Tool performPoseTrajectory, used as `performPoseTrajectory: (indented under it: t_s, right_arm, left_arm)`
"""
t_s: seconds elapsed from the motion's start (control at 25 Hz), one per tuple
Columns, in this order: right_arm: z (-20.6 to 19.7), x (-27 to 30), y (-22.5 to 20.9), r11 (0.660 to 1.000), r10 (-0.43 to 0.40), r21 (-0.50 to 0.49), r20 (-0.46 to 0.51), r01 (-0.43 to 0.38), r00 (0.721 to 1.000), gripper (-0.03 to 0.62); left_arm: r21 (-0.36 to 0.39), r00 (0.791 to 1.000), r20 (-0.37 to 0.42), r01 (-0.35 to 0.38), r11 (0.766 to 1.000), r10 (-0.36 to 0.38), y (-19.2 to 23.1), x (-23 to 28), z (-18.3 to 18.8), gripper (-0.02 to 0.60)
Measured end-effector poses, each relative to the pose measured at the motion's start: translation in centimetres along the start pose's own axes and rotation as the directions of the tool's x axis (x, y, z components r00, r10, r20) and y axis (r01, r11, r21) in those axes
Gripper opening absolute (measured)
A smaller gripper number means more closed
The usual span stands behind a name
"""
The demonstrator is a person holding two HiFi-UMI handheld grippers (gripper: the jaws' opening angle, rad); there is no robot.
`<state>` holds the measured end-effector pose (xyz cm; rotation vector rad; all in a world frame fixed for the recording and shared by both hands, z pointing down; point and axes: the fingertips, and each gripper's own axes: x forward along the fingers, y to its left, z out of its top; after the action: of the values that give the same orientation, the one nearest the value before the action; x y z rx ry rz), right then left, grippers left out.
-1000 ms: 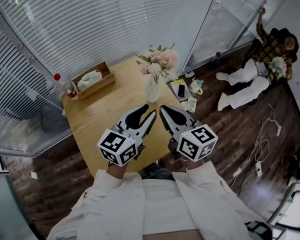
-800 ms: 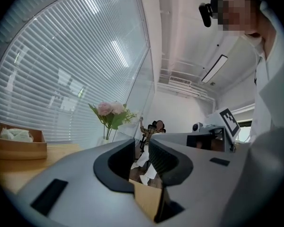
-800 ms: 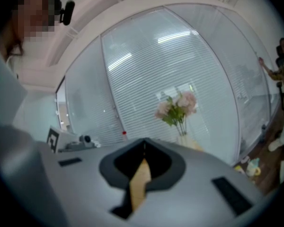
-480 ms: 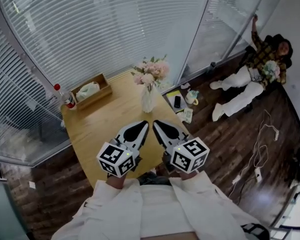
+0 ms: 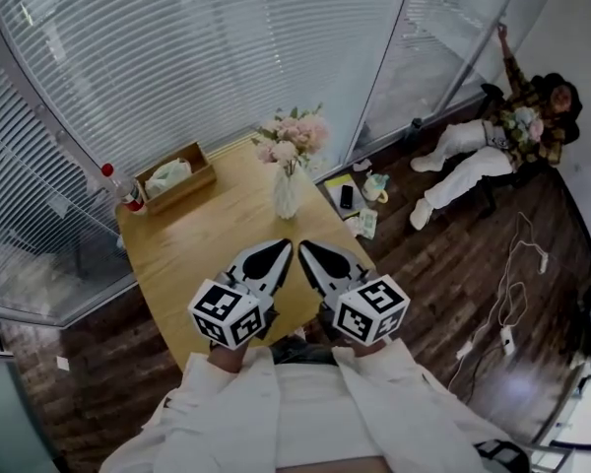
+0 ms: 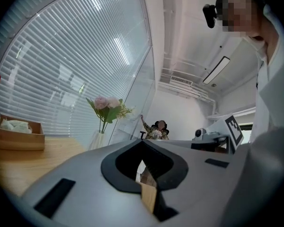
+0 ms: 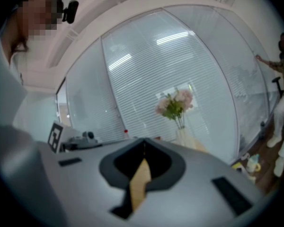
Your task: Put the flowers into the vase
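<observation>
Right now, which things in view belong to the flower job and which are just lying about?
Job: pink flowers with green leaves, already standing in the clear glass vase.
Lying about: open wooden box holding something pale; red-capped clear bottle; pale mug and black phone beside the light wooden table.

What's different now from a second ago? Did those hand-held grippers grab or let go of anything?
The left hand-held gripper had its jaws apart a second ago; they have just closed on nothing. It and the right hand-held gripper have drawn back slightly from the vase, toward the person. The right one stays shut and empty. The flowers stay in the vase on the table.
</observation>
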<state>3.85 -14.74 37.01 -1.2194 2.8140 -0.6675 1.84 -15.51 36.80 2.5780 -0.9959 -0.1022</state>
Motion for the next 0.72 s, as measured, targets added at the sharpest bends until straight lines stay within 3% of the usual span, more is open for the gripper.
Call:
performPoseTrajectory:
  t_s: [0.72]
  right_arm:
    - [-1.0, -0.4, -0.9, 1.0, -0.012, 0.009, -0.026, 0.012, 1.0, 0.013]
  left_arm:
    - [-0.037, 0.999, -0.04, -0.024, 0.999, 0.022, 0.5, -0.1, -1.4, 0.009]
